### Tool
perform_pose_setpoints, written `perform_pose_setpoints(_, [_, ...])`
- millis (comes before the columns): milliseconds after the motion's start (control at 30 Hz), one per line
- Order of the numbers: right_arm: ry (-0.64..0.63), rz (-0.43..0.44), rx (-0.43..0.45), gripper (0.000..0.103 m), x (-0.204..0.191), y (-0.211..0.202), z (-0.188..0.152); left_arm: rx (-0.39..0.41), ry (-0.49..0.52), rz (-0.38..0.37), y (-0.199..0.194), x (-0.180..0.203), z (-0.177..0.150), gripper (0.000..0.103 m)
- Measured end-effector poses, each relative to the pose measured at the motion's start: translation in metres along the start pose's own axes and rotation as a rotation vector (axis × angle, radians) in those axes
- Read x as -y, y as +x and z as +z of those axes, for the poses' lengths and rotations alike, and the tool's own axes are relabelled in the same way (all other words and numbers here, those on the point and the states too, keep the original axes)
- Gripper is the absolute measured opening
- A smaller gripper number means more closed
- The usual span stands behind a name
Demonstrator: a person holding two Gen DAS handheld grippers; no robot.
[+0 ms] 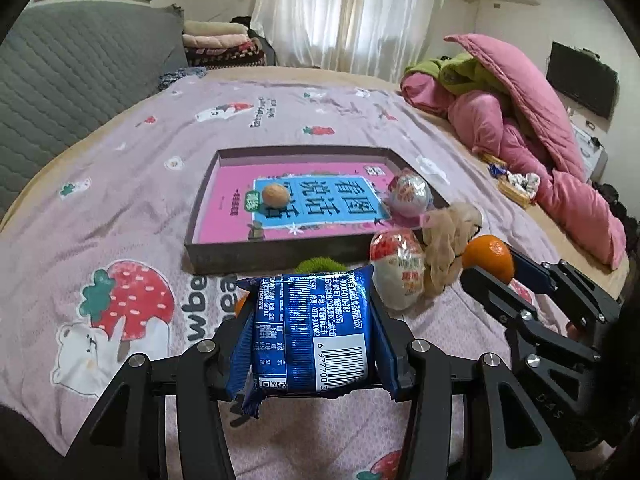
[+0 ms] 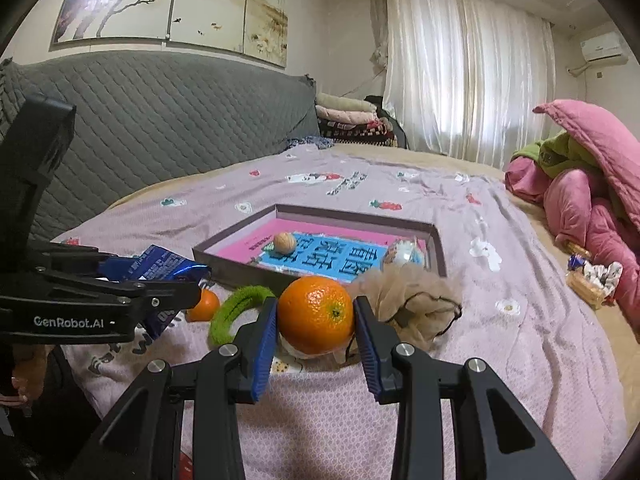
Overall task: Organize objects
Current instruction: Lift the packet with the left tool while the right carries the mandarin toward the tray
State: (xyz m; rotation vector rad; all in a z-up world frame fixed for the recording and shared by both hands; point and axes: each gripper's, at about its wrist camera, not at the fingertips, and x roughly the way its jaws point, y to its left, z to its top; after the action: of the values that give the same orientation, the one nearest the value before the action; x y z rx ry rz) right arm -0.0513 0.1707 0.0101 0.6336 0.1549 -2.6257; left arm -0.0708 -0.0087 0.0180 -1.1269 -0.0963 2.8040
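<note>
- Blue snack packet (image 1: 310, 332) is lying lengthwise along the left gripper (image 1: 312, 344) fingers, barcode end nearest the camera, clamped between both pads above the bedspread (image 1: 120, 168).
- Right gripper (image 2: 316, 320) is squeezing a round orange (image 2: 316, 314), stem scar facing the camera.
- Both are hanging short of the box (image 1: 280, 256).

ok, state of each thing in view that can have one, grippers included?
left gripper: shut on blue snack packet
right gripper: shut on orange
box: open, no lid on
walnut: inside box
wrapped egg toy: inside box
second wrapped egg toy: outside, on blanket
</note>
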Motion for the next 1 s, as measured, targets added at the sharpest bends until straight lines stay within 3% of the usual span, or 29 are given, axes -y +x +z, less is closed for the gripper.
perform_pose_setpoints(367, [0.005, 0.011, 0.031, 0.038, -0.001, 0.002, 0.024, 0.069, 0.025, 0.017, -0.008, 0.0, 0.016, 0.052])
perform_pose_setpoints(1000, [0.009, 0.005, 0.087, 0.038, 0.004, 0.023, 0.059, 0.122, 0.031, 0.042, 0.005, -0.018, 0.062, 0.052])
